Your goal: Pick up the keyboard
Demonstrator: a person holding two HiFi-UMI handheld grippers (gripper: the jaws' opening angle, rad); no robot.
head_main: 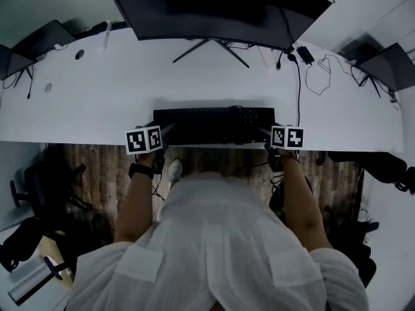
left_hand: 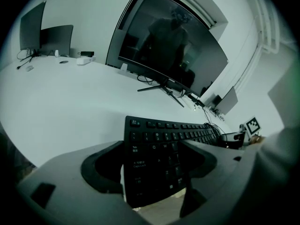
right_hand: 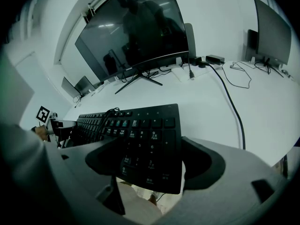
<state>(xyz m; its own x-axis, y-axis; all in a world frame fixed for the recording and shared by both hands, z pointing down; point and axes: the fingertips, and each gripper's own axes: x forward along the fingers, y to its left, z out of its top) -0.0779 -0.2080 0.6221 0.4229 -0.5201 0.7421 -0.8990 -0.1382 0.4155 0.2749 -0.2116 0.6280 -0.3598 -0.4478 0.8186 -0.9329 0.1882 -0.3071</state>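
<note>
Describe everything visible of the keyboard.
The keyboard is a black, full-size, plastic-looking board with a number pad at its right end and a dark cable looped on top. It lies along the front edge of the white desk, its near edge overhanging. The left claw straddles its left end, the right claw its right; whether they squeeze is unclear.

Tab, Caps Lock, Q, W printed on keyboard (left_hand: 159,142)

Dim, bluish light throughout; fisheye bending and dark corners ring both gripper views.
</note>
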